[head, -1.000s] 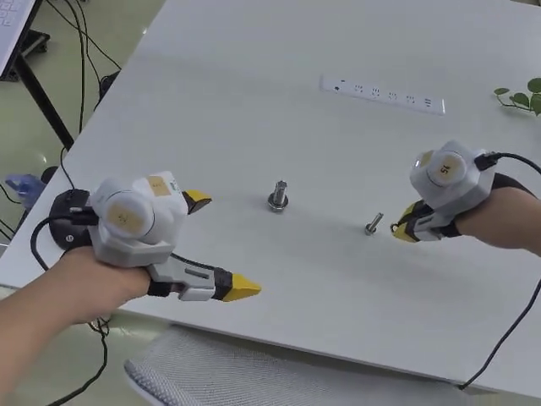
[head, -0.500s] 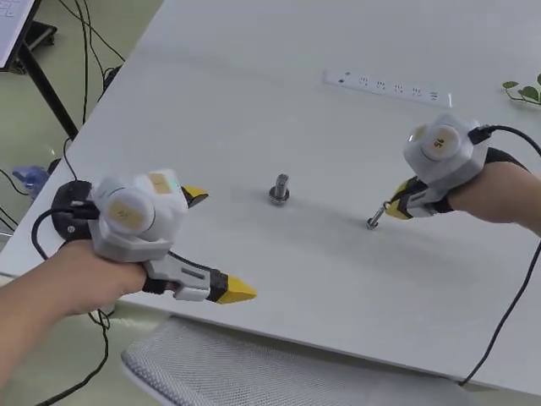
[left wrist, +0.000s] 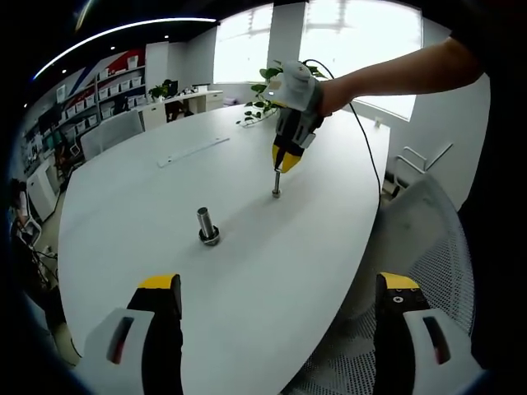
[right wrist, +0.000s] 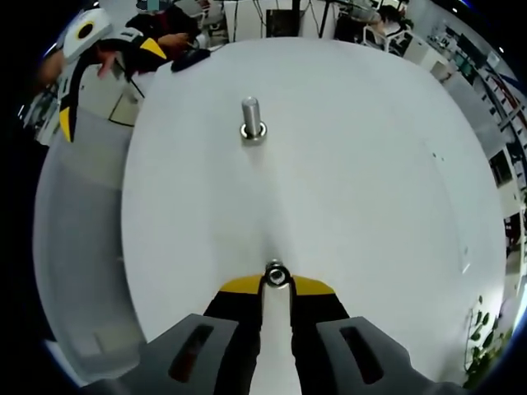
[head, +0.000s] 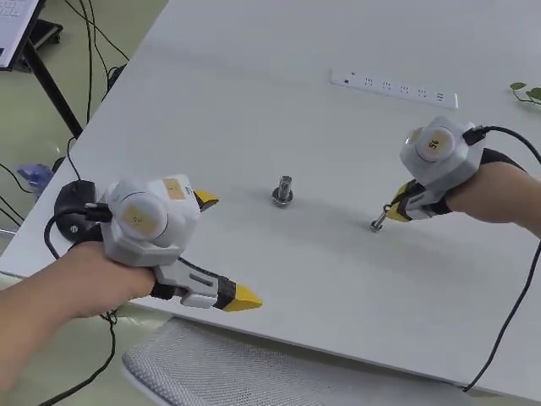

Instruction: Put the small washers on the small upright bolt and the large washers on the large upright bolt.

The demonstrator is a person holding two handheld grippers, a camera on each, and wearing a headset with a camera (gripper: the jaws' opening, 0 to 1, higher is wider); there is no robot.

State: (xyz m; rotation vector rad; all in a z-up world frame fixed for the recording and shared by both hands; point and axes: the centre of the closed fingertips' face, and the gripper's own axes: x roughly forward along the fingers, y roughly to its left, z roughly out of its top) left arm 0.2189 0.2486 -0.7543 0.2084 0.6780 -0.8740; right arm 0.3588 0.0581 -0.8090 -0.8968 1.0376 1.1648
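White power strip [head: 393, 88] on the table [head: 254, 93] — plant [head: 528, 91] near.

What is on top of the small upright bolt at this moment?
The right gripper sits over the top of the small bolt. A round metal piece shows between the tips of its jaws; washer or bolt end, I cannot tell. The jaws cover the shank there.

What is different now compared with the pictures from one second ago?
The right gripper moved in toward the small bolt; its tips now sit at the bolt's top. Whether it holds anything is unclear. The left gripper stayed open, and the large bolt stayed upright in place.
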